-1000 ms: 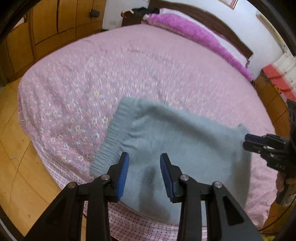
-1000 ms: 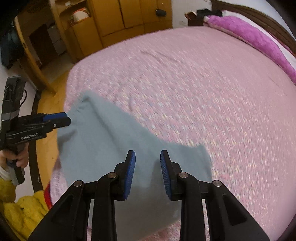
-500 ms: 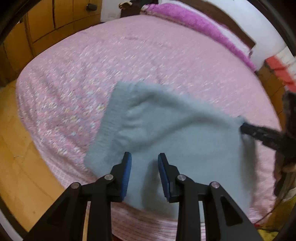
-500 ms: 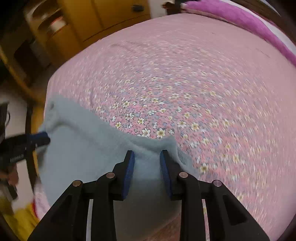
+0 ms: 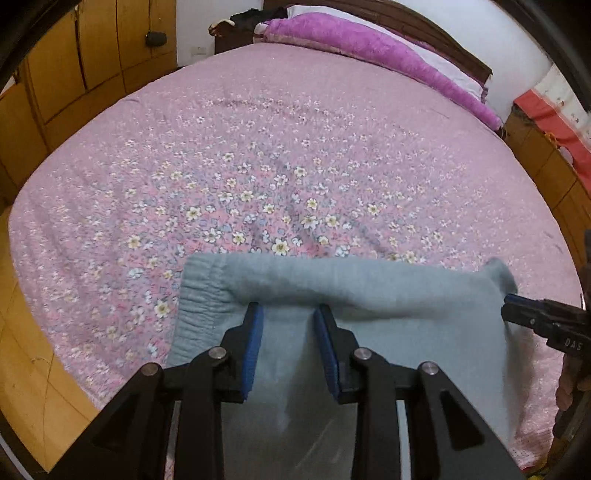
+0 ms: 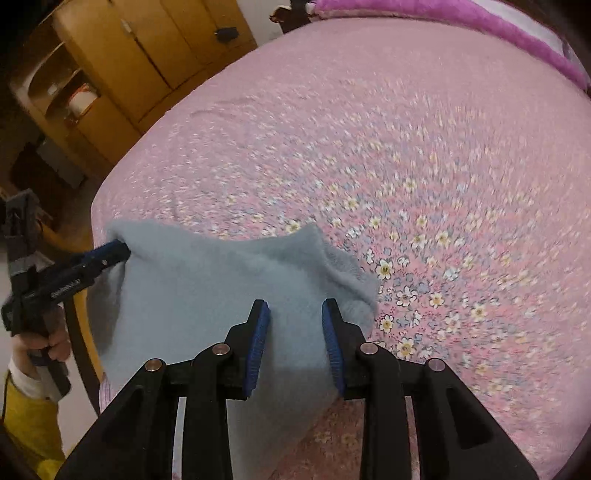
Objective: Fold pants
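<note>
Pants (image 5: 369,295), gripped by both tongs (image 5: 288,314) (image 6: 295,310), now lie lower, nearer the bedspread (image 5: 258,166).

- A bed (image 5: 295,155) under a pink sheet with small flowers fills most of the room.
- A purple blanket (image 5: 373,48) lies along the dark headboard (image 5: 436,33).
- Wooden cupboards (image 6: 155,51) stand beyond the bed's far side.
- A red cloth (image 5: 550,122) covers a wooden cabinet (image 5: 546,173) beside the bed.
</note>
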Demonstrator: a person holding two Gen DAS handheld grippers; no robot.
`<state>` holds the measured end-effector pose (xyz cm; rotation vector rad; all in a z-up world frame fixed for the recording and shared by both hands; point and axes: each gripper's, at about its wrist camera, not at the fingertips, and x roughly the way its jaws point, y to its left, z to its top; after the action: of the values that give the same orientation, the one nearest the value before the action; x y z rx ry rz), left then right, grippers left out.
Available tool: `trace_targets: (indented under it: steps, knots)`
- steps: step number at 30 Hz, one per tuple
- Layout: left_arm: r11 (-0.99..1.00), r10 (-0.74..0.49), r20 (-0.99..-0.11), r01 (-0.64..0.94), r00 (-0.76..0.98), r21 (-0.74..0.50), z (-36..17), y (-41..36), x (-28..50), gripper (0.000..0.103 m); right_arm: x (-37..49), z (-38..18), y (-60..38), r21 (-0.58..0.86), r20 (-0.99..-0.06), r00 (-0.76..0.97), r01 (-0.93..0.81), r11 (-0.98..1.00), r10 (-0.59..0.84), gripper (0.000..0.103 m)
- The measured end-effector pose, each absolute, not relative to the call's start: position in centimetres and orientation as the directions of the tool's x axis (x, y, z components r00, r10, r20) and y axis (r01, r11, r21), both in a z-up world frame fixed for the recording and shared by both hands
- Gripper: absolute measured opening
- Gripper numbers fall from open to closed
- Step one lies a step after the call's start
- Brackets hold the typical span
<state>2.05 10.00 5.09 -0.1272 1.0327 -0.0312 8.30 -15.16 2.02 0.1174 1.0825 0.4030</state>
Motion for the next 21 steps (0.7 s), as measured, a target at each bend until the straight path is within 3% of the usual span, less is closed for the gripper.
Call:
trace_targets:
  steps: [8,15,21]
  knots:
    - [0.984,-0.09,-0.856,-0.089,0.508,-0.156,6.3,10.7,0.9,0.032,8.0,2.9,-15.9,0.354,-0.817,0.415,-0.188,0.916,0.4,0.024]
    - [0.982,-0.081,-0.862,-0.109,0.5,-0.155,7.7,11.2,-3.6,0.032,4.4,4.2,-17.4,0.394,-0.799,0.44,-0.132,0.91,0.41,0.037]
    - [0.984,-0.093,-0.871,-0.088,0.483,-0.155,8.2,10.1,-5.6,0.033,1.4,3.2,-17.9,0.398,-0.82,0.416,-0.078,0.914,0.392,0.039]
